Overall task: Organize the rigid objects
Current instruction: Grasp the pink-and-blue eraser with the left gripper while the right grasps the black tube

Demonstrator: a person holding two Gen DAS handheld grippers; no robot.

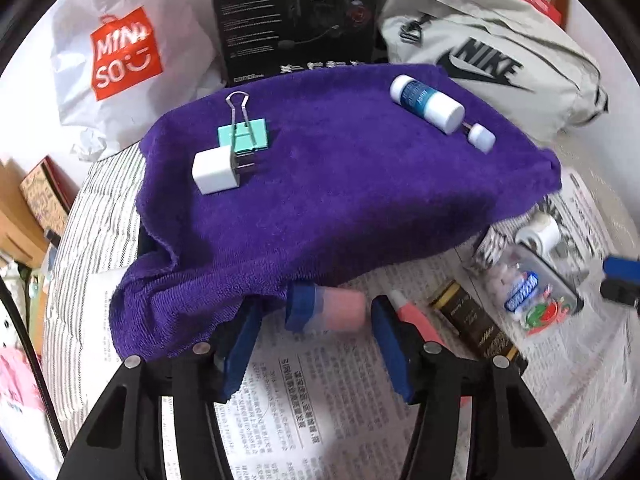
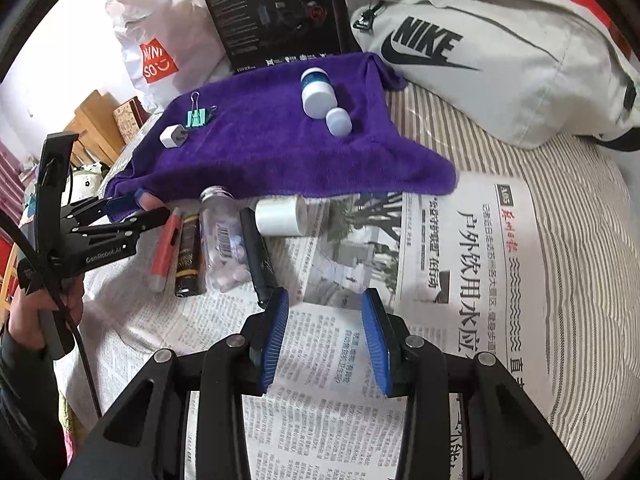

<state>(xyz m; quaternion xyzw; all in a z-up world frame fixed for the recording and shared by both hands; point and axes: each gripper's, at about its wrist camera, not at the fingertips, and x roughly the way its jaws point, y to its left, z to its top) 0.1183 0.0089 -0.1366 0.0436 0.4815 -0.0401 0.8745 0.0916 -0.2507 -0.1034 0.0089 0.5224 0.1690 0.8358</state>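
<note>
A purple towel (image 1: 340,184) holds a white charger (image 1: 214,172), a teal binder clip (image 1: 244,136) and a blue-white bottle (image 1: 426,100) with its small cap (image 1: 482,138). My left gripper (image 1: 312,320) is open around a pink tube with a blue cap (image 1: 328,308) at the towel's near edge. In the right wrist view it (image 2: 150,206) shows at the left. My right gripper (image 2: 325,336) is open and empty over newspaper (image 2: 460,280). Beside it lie a red pen (image 2: 164,252), a dark gold tube (image 2: 188,256), a clear pill bottle (image 2: 224,244), a black stick (image 2: 258,256) and a white roll (image 2: 278,216).
A Nike bag (image 2: 500,48), a black box (image 2: 272,12) and a Miniso bag (image 2: 160,60) stand behind the towel. Striped bedding (image 2: 580,208) lies under the newspaper. Wooden furniture (image 2: 96,116) is at the left.
</note>
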